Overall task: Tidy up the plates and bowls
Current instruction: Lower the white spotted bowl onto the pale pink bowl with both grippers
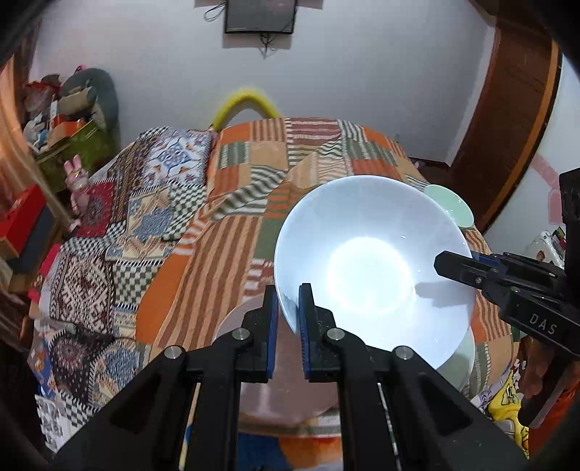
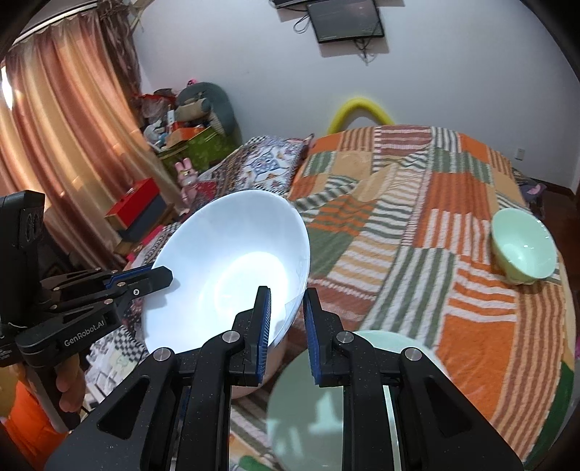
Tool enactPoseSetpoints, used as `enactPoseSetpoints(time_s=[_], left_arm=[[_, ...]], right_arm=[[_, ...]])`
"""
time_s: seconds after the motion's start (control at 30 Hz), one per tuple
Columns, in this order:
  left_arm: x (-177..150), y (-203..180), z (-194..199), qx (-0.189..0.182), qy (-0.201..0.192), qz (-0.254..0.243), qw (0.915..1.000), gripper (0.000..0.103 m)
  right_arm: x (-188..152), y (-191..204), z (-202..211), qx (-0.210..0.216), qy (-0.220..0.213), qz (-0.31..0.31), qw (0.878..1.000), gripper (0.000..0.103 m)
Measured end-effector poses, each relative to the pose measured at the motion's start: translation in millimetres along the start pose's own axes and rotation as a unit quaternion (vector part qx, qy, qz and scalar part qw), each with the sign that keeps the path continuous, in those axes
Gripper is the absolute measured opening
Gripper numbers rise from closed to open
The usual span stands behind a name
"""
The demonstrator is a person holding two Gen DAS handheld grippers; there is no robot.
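A large white bowl (image 1: 362,232) (image 2: 224,235) hangs over a bed, gripped from both sides. My left gripper (image 1: 289,291) is shut on its rim, one finger inside the bowl and one outside. My right gripper (image 2: 286,295) is shut on the opposite rim in the same way. Each gripper also shows in the other's view, the right gripper (image 1: 444,262) and the left gripper (image 2: 165,276). A small green bowl (image 2: 523,253) (image 1: 449,204) stands upright on the bedspread beyond. Below the white bowl lie a pale green plate (image 2: 308,402) (image 1: 460,362) and a pinkish plate (image 1: 232,322), both partly hidden.
The bed carries an orange, green and white striped patchwork cover (image 2: 453,203), with a second patterned blanket (image 1: 108,253) to its left. Boxes and clutter (image 2: 181,123) stand by the curtain (image 2: 65,126) at the far left. A screen (image 2: 344,18) hangs on the wall.
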State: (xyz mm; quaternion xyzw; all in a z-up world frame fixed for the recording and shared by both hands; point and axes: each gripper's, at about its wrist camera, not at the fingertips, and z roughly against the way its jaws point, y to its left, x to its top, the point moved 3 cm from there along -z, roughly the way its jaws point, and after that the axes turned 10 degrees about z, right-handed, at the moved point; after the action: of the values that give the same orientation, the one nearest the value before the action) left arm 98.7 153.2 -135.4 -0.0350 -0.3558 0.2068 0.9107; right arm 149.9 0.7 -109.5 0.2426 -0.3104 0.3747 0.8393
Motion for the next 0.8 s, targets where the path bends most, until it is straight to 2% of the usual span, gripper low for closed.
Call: enactPoseSetpoints(time_s=[0.43,0.8], left_arm=[[-30.2,54.5,-5.6,0.030,0.023,0.044,0.9983,0.010],[-50.4,72.7,-30.9,0.047,0.051,0.055,0.9960,0.010]], right_arm=[[-17.9,40.2,-38.2,0.036,0.042,0.022,0.998,0.017],[-33.3,49.7,-64.1,0.040,0.080,0.027,0.996,0.017]])
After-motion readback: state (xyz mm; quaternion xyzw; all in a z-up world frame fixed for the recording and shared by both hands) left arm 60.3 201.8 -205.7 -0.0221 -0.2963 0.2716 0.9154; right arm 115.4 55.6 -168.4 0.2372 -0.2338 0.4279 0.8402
